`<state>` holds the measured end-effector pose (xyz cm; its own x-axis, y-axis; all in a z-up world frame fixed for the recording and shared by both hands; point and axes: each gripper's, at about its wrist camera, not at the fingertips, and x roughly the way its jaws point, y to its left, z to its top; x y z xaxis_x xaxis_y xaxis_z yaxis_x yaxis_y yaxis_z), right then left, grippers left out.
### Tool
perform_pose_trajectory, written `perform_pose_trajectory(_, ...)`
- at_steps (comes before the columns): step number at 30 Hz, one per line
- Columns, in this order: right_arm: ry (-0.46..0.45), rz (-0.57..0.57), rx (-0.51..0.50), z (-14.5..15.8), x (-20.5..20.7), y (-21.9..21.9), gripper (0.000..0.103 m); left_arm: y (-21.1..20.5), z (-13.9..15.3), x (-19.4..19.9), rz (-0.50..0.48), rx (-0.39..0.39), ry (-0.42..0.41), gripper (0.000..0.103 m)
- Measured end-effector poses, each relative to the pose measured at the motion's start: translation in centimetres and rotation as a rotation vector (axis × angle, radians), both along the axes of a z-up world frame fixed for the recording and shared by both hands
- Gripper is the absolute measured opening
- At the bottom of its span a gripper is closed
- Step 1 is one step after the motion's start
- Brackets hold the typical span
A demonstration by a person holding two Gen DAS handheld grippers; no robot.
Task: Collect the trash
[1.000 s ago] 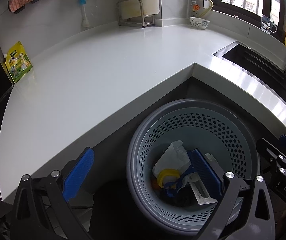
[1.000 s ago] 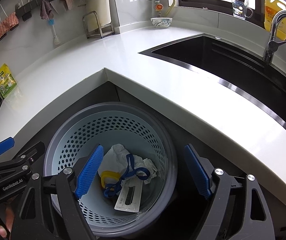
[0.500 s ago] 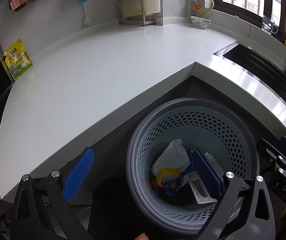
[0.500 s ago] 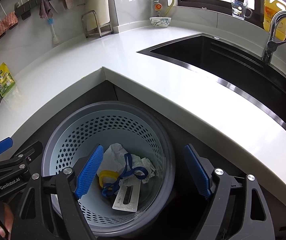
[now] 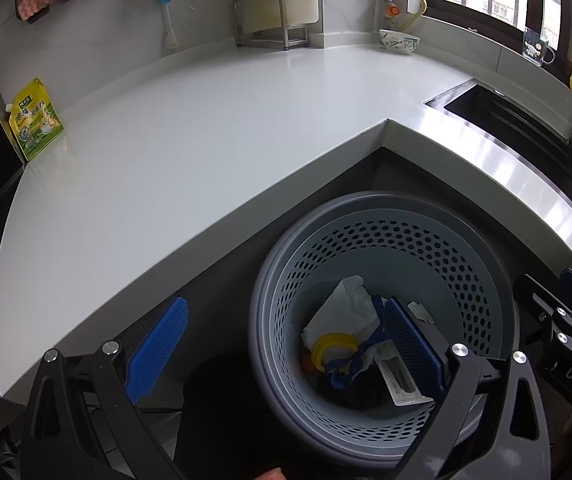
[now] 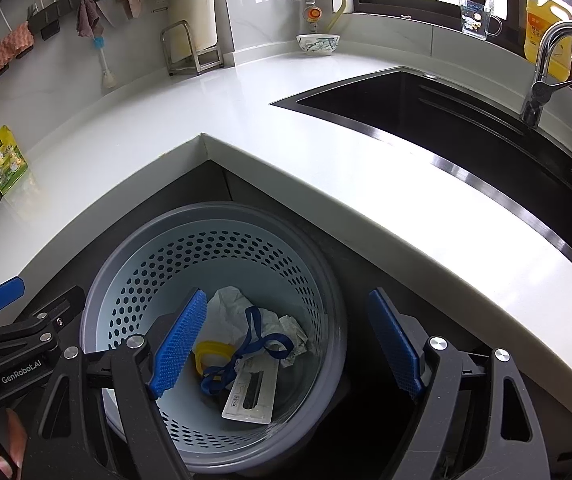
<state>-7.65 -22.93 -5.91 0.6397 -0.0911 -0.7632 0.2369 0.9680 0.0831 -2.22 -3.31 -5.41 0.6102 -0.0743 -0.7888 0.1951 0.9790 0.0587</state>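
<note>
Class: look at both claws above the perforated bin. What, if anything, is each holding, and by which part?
Nothing is held: left claw and right claw are open and empty.

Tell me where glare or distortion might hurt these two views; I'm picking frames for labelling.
Left wrist view: straight counter edges bow from the fisheye, mild sheen by the sink, dark vignette corners. Right wrist view: window light blows out the counter strip beside the sink; the basket trash stays sharp.

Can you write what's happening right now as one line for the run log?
stage: trash in bin | left claw: open, empty | right claw: open, empty | perforated bin: crumpled paper, yellow ring, blue strap
</note>
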Motion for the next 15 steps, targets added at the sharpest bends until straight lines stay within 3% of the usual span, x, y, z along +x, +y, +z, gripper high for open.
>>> perform_pose_trajectory(15,-0.001,-0.005,-0.001,-0.02,-0.05,-0.2,0.079,-0.02,0.02,-0.07,-0.001,-0.004,-0.002,0.097)
